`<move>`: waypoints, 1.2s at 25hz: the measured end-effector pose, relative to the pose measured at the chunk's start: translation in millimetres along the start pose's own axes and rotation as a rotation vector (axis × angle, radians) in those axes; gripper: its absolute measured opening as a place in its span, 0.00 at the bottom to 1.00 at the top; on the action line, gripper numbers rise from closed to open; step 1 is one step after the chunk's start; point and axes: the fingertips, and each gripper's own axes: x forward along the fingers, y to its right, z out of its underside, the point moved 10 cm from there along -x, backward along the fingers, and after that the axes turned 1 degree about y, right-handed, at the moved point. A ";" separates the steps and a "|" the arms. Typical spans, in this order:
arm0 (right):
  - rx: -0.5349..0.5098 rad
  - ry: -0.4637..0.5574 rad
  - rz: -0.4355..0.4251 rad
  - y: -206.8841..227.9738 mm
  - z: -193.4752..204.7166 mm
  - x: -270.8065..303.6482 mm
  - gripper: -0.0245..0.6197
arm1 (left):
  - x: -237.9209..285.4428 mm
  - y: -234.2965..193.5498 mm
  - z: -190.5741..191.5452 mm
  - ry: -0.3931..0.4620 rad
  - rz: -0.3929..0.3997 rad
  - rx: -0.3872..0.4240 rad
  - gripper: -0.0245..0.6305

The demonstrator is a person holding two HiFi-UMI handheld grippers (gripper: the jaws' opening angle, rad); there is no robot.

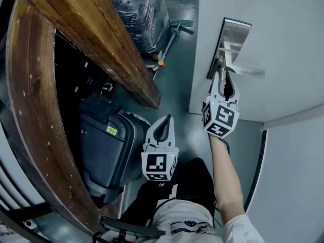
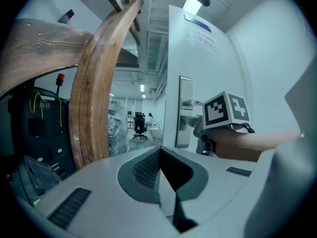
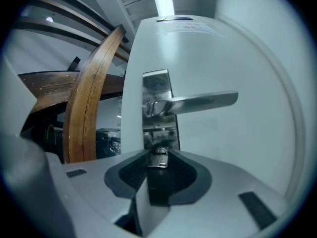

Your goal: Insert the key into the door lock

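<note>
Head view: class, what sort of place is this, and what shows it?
Probably an industrial storeroom or workshop: a white door with a silver metal lever handle, a plastic-wrapped stack of goods on the green-grey floor, and a black hard-shell case beside curved wooden beams.

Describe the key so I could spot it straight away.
Find the white door and, on it, the shiny metal plate with the long lever handle. Just below that lever, at the plate, the right gripper pinches the key. It is a small dark-headed piece with a silvery tip, and the only thing held between any jaws here.
</note>
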 end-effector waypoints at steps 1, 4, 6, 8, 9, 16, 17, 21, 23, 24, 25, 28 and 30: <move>-0.017 -0.009 -0.023 1.1 -1.6 -0.9 0.22 | -1.7 0.5 -2.5 -0.005 0.002 -0.002 0.04; -0.038 -0.040 -0.100 4.7 -12.7 -24.0 0.22 | -8.7 3.3 -18.5 -0.026 0.011 -0.006 0.04; -0.035 -0.100 -0.153 5.9 -26.5 -56.4 0.23 | -14.3 8.7 -39.9 -0.034 0.028 -0.007 0.04; -0.039 -0.158 -0.198 5.9 -51.1 -93.5 0.22 | -21.8 17.3 -69.7 -0.034 0.052 -0.014 0.04; -0.043 -0.173 -0.212 5.7 -68.5 -111.9 0.22 | -27.1 22.5 -86.7 -0.031 0.064 -0.015 0.04; -0.026 -0.180 -0.192 22.4 -206.9 -212.6 0.05 | -80.0 61.1 -200.1 0.004 0.139 0.006 0.04; -0.035 -0.172 -0.188 25.9 -220.4 -222.4 0.05 | -85.8 65.5 -210.8 0.015 0.147 0.011 0.04; -0.090 -0.100 -0.159 37.8 -259.7 -249.6 0.05 | -95.3 81.1 -245.8 0.086 0.177 0.040 0.04; -0.062 -0.079 -0.147 44.0 -265.7 -255.7 0.05 | -95.9 86.6 -258.3 0.123 0.187 0.055 0.04; -0.050 -0.069 -0.144 46.2 -267.5 -256.6 0.05 | -96.6 88.9 -262.5 0.137 0.189 0.060 0.04; -0.040 -0.058 -0.139 48.0 -269.0 -256.0 0.05 | -97.1 90.8 -265.6 0.149 0.188 0.065 0.04; -0.006 -0.026 -0.137 49.4 -275.2 -248.5 0.05 | -95.4 94.5 -272.2 0.177 0.187 0.076 0.04; 0.006 -0.015 -0.154 48.1 -279.6 -244.8 0.05 | -95.0 97.3 -274.9 0.189 0.189 0.079 0.04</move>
